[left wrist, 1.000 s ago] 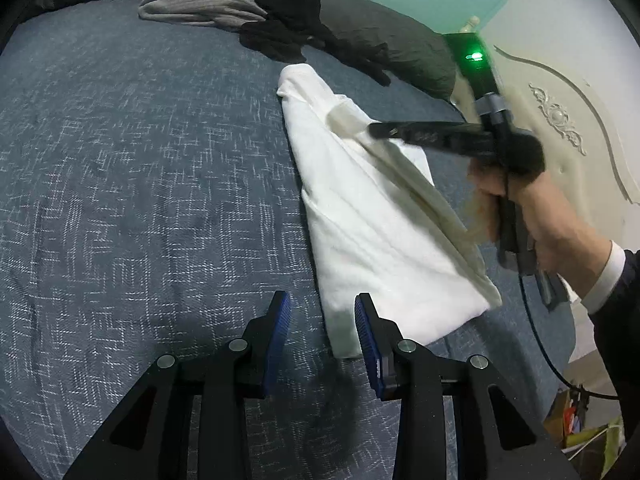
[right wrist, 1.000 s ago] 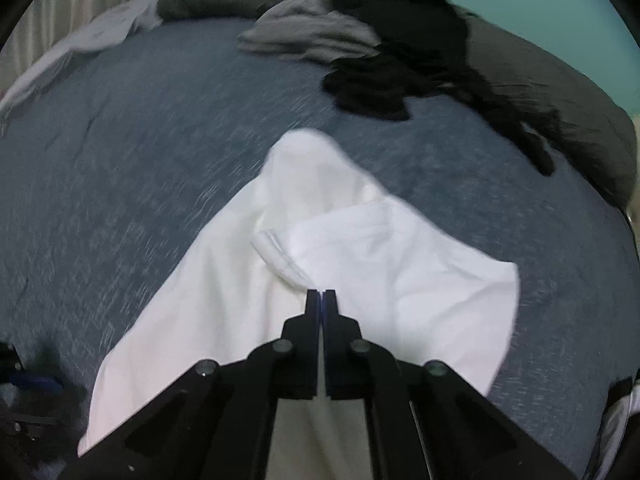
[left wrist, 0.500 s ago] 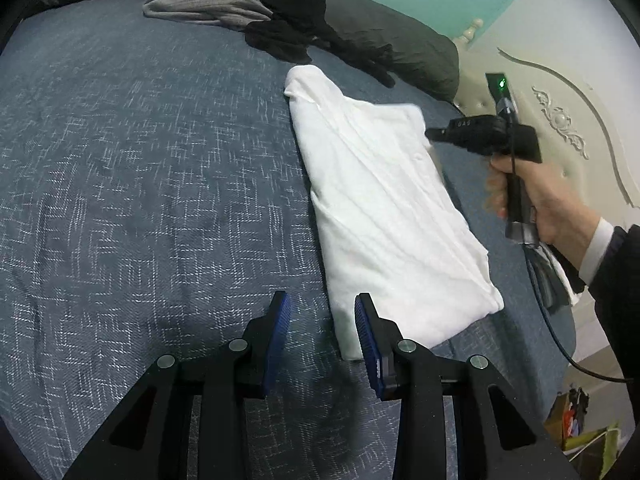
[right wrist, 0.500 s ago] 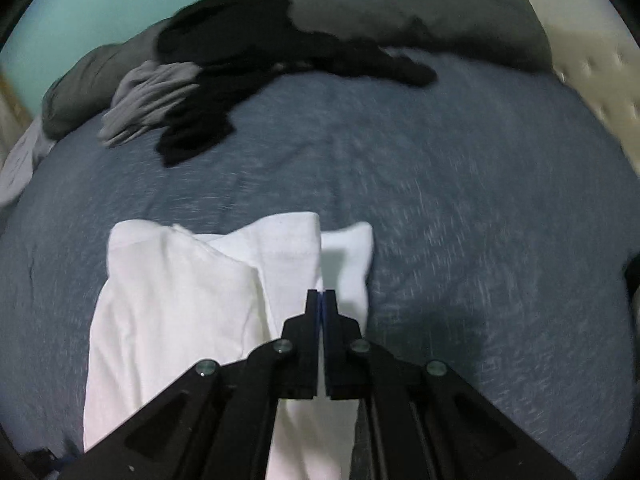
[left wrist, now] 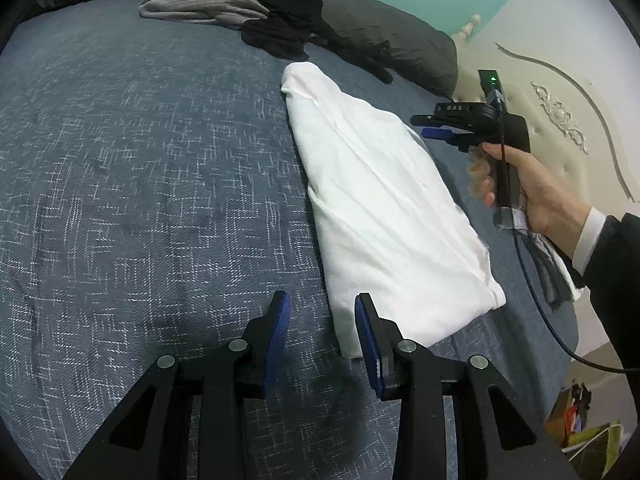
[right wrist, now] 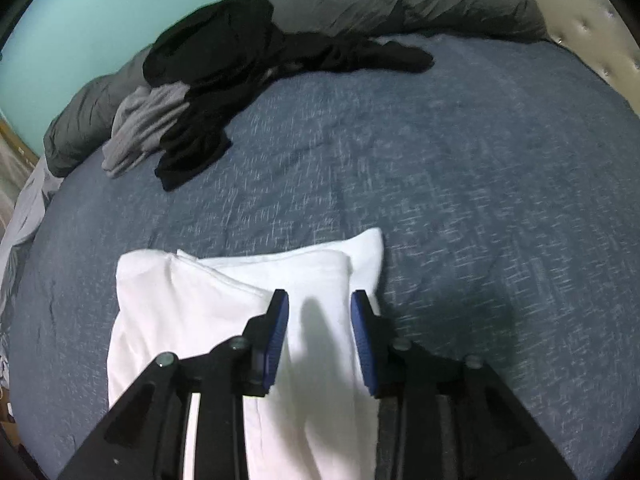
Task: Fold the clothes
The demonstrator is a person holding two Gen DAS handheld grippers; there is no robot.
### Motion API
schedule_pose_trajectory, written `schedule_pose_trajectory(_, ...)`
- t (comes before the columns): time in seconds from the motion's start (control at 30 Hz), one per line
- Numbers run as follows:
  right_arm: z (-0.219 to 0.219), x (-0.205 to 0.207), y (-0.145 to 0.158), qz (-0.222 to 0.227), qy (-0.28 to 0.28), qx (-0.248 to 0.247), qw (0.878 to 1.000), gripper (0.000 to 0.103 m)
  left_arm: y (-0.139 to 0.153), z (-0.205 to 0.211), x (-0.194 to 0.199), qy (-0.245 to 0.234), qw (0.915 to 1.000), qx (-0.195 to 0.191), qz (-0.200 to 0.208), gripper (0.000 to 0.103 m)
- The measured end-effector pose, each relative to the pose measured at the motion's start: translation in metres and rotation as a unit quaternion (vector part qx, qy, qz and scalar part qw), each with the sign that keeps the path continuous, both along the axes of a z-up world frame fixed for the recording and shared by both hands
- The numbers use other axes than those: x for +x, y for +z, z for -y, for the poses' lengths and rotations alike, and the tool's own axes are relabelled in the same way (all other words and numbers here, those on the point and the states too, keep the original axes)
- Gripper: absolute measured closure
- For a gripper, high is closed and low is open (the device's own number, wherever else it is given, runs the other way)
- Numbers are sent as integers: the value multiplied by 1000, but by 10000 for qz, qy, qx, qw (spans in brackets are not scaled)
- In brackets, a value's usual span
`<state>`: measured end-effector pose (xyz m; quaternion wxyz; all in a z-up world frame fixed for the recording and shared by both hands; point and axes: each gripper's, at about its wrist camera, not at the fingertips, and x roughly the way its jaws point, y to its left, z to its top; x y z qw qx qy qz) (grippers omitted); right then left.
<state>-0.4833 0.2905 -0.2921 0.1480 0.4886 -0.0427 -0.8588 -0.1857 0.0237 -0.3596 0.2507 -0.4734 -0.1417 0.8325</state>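
So the bed [left wrist: 120, 160] takes up pretty much everything, covered in a blue-grey spread with a white crosshatch pattern. Up around 12 o'clock in the left wrist view there's a long grey pillow [left wrist: 380, 36] along the far edge, with a black garment [left wrist: 280, 4] heaped on it and trailing onto the spread, and a grey garment [left wrist: 192, 0] bunched just beside that at about 11. From the right wrist view the same black pile [right wrist: 224, 56] sits at 11 o'clock.

The white shirt [left wrist: 384, 200] is lying flat on the spread, folded into a long narrow strip running from about 12 down to 5 in the left view, well apart from the dark pile.

Right gripper [right wrist: 318, 312] is over the shirt's far end, jaws just sprung apart and spread, fabric lying below them, not pinched. In the left view a hand [left wrist: 520, 184] holds it at 2 o'clock.

Left gripper [left wrist: 322, 312] hangs at 6 o'clock by the shirt's near corner, jaws spread, nothing between them.
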Motion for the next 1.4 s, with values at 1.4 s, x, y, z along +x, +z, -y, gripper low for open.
schedule_pose_trajectory(1.4, -9, 6, -15, 206, 343, -590, 9975, 72, -7, -3, 0, -74, 9999, -97, 50, 66)
